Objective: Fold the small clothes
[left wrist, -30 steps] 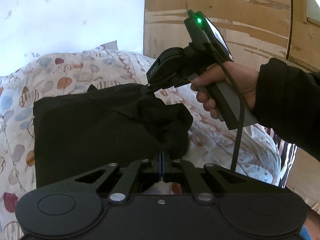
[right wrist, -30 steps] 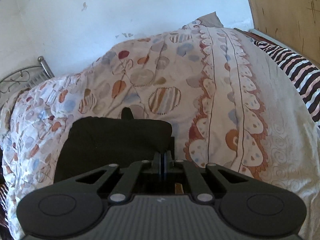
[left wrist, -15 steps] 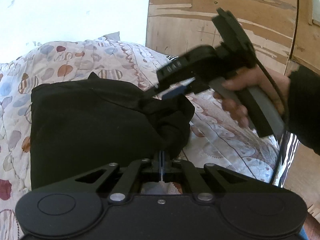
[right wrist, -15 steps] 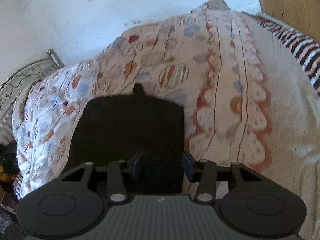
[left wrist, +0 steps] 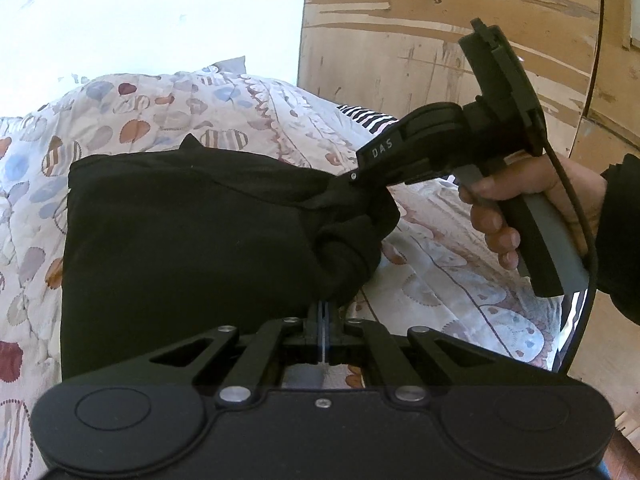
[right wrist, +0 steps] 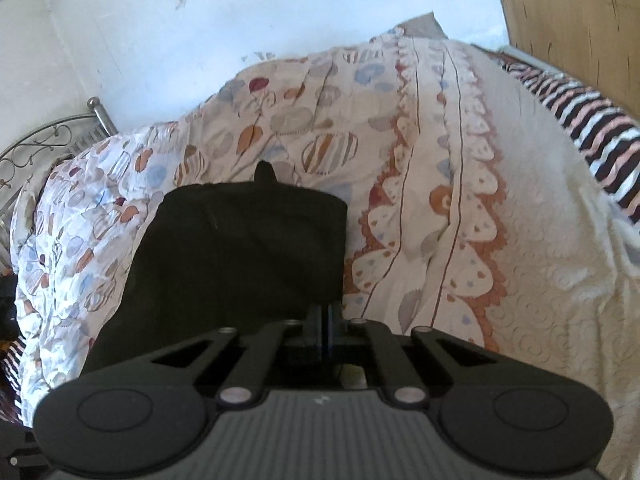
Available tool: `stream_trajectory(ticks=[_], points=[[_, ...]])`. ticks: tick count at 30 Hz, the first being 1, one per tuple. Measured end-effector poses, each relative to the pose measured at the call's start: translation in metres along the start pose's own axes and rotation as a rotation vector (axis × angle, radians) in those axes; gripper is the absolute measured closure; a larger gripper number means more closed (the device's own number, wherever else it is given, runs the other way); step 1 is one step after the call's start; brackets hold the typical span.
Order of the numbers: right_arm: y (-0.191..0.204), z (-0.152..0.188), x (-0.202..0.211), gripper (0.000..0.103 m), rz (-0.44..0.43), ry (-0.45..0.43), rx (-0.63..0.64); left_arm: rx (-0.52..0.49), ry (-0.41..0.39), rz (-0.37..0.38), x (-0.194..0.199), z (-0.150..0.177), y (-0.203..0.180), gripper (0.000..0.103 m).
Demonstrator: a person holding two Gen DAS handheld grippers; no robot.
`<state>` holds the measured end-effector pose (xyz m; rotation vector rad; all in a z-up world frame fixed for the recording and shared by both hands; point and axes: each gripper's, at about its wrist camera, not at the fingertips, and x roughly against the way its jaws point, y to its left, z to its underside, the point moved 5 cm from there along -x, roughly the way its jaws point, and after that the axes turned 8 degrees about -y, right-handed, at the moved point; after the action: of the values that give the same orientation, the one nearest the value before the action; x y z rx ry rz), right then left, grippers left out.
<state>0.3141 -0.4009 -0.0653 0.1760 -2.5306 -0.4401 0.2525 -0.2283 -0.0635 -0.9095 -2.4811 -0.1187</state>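
A black garment (left wrist: 180, 232) lies partly folded on the patterned bedspread (left wrist: 120, 120). My left gripper (left wrist: 323, 312) is shut on the garment's bunched near right corner. In the left wrist view my right gripper (left wrist: 352, 178) comes in from the right, held in a hand, with its tip pinching the garment's right edge. In the right wrist view the right gripper (right wrist: 324, 316) is shut on the near right edge of the black garment (right wrist: 240, 256), which lies ahead and to the left.
The bedspread (right wrist: 440, 200) covers the bed. A striped cloth (right wrist: 580, 128) lies at the far right. A metal bed frame (right wrist: 52, 136) stands at the left, a white wall behind, and a wooden panel (left wrist: 440, 40) to the right.
The right gripper opened half a second ago, shifted along the garment's right edge, and has shut on it again. The left gripper has kept its hold on the corner.
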Motion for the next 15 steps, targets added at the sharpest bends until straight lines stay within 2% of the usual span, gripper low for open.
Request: stream_trajectory(ticks=[10, 13, 15], points=[[0.003, 0.004, -0.004, 0.100, 0.029, 0.006, 0.015, 0.007, 0.001, -0.008, 0.008, -0.004, -0.007, 0.103], [0.003, 0.005, -0.003, 0.099, 0.038, 0.002, 0.023, 0.011, -0.003, -0.006, 0.014, -0.009, -0.008, 0.097], [0.001, 0.007, -0.003, 0.099, 0.046, 0.005, 0.023, 0.020, -0.008, -0.011, 0.018, -0.012, -0.007, 0.085]])
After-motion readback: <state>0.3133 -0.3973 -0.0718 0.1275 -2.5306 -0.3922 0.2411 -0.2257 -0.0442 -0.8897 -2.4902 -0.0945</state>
